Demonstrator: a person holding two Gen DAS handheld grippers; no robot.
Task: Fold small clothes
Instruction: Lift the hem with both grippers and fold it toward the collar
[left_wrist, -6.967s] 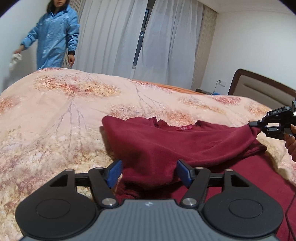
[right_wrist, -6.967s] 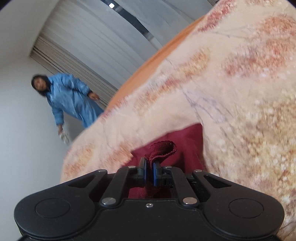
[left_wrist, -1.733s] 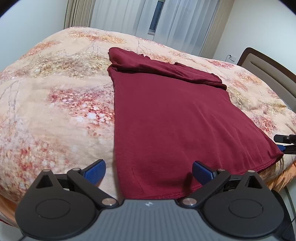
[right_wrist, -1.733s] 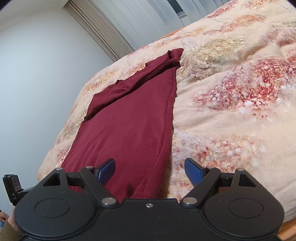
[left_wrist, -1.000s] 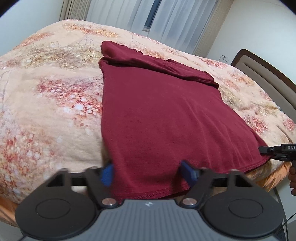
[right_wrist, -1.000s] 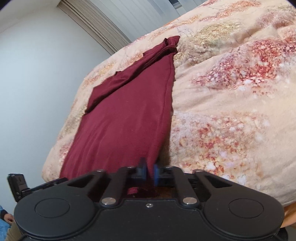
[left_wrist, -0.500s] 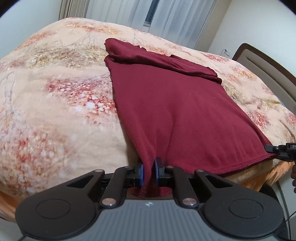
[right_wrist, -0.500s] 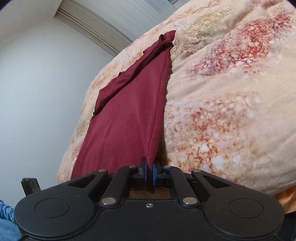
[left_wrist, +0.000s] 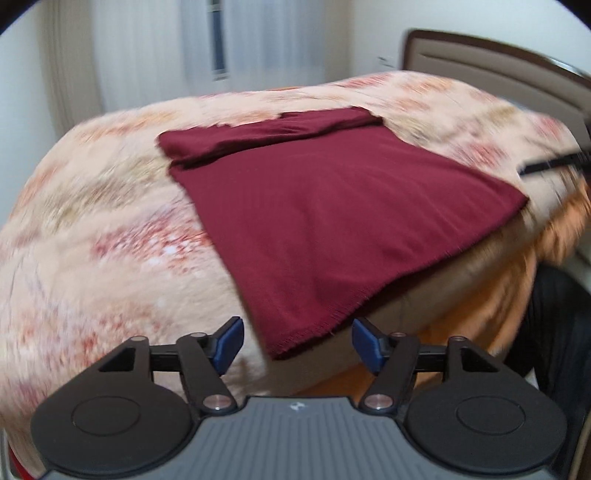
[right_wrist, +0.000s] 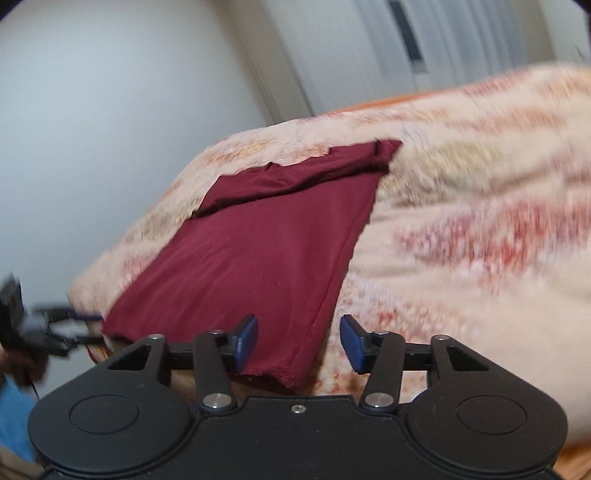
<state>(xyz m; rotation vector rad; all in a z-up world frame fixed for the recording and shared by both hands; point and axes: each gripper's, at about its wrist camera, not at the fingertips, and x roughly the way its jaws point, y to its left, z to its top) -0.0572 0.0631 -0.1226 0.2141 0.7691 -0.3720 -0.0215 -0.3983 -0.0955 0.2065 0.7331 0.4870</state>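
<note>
We see a dark red soft cloth shirt (left_wrist: 332, 221) lying flat on a big fluffy blanket with peach and pink flower patches (left_wrist: 92, 240) that covers the bed. The top part of the shirt is folded over in a thick strip at 12 o'clock, far from us. The bottom hem hangs a little over the bed's near edge. Our left gripper (left_wrist: 297, 345) has just been opening, and its blue pads (left_wrist: 229, 344) now stand wide apart. The near corner of the shirt sits at 12 o'clock between them, but the pads do not press it. Our right gripper (right_wrist: 298, 343) has just been opening too, and its jaws are spread, with the other hem corner just in front and not pinched. Both pictures are a bit blurry. A brown headboard (left_wrist: 498, 62) stands at 2 o'clock, and white curtains (left_wrist: 155, 55) hang at 11 o'clock.
</note>
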